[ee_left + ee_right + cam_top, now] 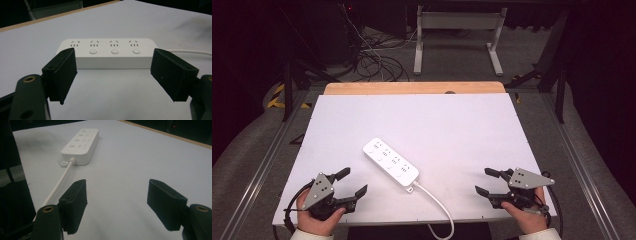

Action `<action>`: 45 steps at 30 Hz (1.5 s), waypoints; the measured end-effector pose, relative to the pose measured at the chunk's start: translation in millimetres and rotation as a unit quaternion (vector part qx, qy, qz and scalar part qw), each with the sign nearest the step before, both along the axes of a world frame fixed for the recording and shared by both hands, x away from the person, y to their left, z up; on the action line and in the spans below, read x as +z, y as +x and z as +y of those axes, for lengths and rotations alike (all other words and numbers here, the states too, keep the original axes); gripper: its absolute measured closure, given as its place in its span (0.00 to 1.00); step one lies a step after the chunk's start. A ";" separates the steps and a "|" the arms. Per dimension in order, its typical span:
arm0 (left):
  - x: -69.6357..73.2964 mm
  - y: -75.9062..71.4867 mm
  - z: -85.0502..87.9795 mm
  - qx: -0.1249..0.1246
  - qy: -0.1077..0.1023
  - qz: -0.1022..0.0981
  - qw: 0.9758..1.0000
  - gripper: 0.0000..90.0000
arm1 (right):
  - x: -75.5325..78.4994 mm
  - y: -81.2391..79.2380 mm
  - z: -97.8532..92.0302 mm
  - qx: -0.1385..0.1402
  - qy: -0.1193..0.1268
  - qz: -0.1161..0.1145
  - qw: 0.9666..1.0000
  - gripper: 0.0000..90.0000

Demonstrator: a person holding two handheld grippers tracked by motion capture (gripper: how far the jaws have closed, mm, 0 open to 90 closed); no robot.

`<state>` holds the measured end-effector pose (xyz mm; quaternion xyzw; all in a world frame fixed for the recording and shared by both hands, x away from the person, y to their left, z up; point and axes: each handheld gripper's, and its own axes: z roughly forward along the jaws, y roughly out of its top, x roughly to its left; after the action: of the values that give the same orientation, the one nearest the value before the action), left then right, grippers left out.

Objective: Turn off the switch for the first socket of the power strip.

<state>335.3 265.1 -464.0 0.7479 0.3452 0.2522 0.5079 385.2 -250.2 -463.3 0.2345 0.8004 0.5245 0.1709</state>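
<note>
- My left gripper (pixel 351 182) sits near the front left corner of the table (pixel 462 120), held in a hand (pixel 314 220) that comes in from the bottom edge; its jaws are spread wide with nothing between them.
- In the left gripper view I look along those open jaws (pixel 112 75) straight at the long side of the power strip (pixel 107 53), which lies a little ahead of the tips and apart from them.
- My right gripper (pixel 487 182) is near the front right corner, also held in a hand (pixel 527 220), its jaws spread and empty, pointing toward the left across the table.
- In the right gripper view the open gripper (pixel 117 202) hangs over bare white tabletop (pixel 140 160); the strip (pixel 81 146) lies farther off to the upper left, well apart from the tips.
- The strip (pixel 390 161) lies flat between the two grippers, slightly left of centre, set diagonally with its far end toward the back left.
- I count four socket groups on its top face, with three round buttons visible beside them in the left gripper view.
- Its white cable (pixel 434 202) leaves the near right end and runs toward the front edge, then drops over it.
- In the right gripper view the cable (pixel 60 182) passes just beside the left jaw; I cannot tell whether they touch.
- A strip of bare wood (pixel 412 88) edges the table at the back.
</note>
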 end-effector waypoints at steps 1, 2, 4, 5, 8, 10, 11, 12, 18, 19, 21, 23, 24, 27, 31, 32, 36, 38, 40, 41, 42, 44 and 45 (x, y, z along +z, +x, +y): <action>0.1 0.0 0.0 0.000 -0.001 0.000 1.000 0.24 | -0.1 -0.2 0.2 0.000 -0.001 0.000 1.000 0.37; 0.1 -0.1 -0.4 0.000 -0.004 0.001 1.000 0.23 | -0.2 -0.3 0.5 0.000 -0.001 0.001 1.000 0.37; 0.4 0.1 -0.2 0.000 -0.002 0.000 1.000 0.23 | -0.1 -0.3 0.7 0.000 -0.002 0.001 1.000 0.37; 0.6 0.2 -0.3 0.000 -0.002 0.000 1.000 0.23 | -0.2 -0.5 0.8 -0.001 -0.003 0.000 1.000 0.37; 1.1 0.3 -1.3 -0.002 -0.002 -0.002 1.000 0.23 | -0.6 -0.6 0.3 0.000 -0.003 -0.001 1.000 0.37; 0.8 0.3 -1.9 -0.002 -0.002 -0.001 1.000 0.23 | -0.4 -1.0 0.1 -0.002 -0.003 0.000 1.000 0.37; 1.0 0.6 -1.7 -0.004 0.003 -0.002 1.000 0.23 | -0.1 -1.3 0.0 -0.002 -0.002 -0.001 1.000 0.37; 1.0 0.6 -1.9 -0.004 0.003 -0.002 1.000 0.23 | 0.2 -1.9 0.4 -0.002 -0.002 -0.001 1.000 0.37; 4.3 -0.5 -2.4 -0.004 0.006 -0.001 1.000 0.25 | -0.8 -2.1 2.2 0.002 -0.011 -0.001 1.000 0.39; 5.1 -0.5 -2.8 -0.005 0.009 -0.001 1.000 0.26 | -0.9 -2.0 2.2 0.003 -0.009 0.000 1.000 0.39; 6.7 -0.2 -3.7 -0.005 0.014 0.003 1.000 0.26 | -0.7 -2.1 2.0 0.002 -0.008 0.001 1.000 0.39; 8.5 1.0 -4.9 -0.008 0.017 0.006 1.000 0.27 | -0.7 -2.0 1.7 0.004 -0.006 0.002 1.000 0.39; 9.3 1.4 -5.3 -0.009 0.018 0.009 1.000 0.28 | -0.8 -1.8 1.5 0.003 -0.006 0.002 1.000 0.39; 12.8 4.7 -7.8 -0.013 0.019 0.017 1.000 0.29 | -0.7 -1.7 0.8 0.004 -0.006 0.004 1.000 0.39; 17.3 10.0 -14.0 -0.027 0.034 0.027 0.999 0.32 | -1.5 -1.3 1.0 0.005 -0.007 0.008 1.000 0.40; 18.4 11.3 -16.2 -0.031 0.039 0.027 0.998 0.33 | -1.7 -1.2 1.2 0.006 -0.010 0.006 1.000 0.40; 23.8 16.4 -24.2 -0.044 0.044 0.034 0.997 0.35 | -2.0 -1.7 2.3 0.008 -0.014 0.007 1.000 0.40; 26.9 19.2 -28.2 -0.050 0.044 0.037 0.997 0.35 | -2.2 -1.7 2.4 0.008 -0.014 0.008 1.000 0.40; 30.7 22.0 -32.5 -0.055 0.046 0.039 0.997 0.35 | -2.3 -1.6 2.5 0.009 -0.014 0.008 1.000 0.40; 32.7 23.6 -34.5 -0.057 0.049 0.038 0.996 0.35 | -2.3 -1.6 2.6 0.009 -0.014 0.009 1.000 0.40; 34.5 25.1 -36.8 -0.061 0.049 0.039 0.996 0.36 | -2.4 -1.6 2.7 0.009 -0.013 0.010 1.000 0.40; 37.9 28.2 -41.3 -0.067 0.051 0.037 0.996 0.36 | -2.6 -1.5 2.7 0.009 -0.014 0.011 1.000 0.40; 39.3 29.8 -43.6 -0.069 0.052 0.036 0.996 0.36 | -2.7 -1.4 2.7 0.010 -0.014 0.012 1.000 0.40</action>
<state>365.2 221.5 -424.7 0.8038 0.2974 0.2074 0.4716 383.8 -247.5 -466.1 0.2306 0.8117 0.5123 0.1599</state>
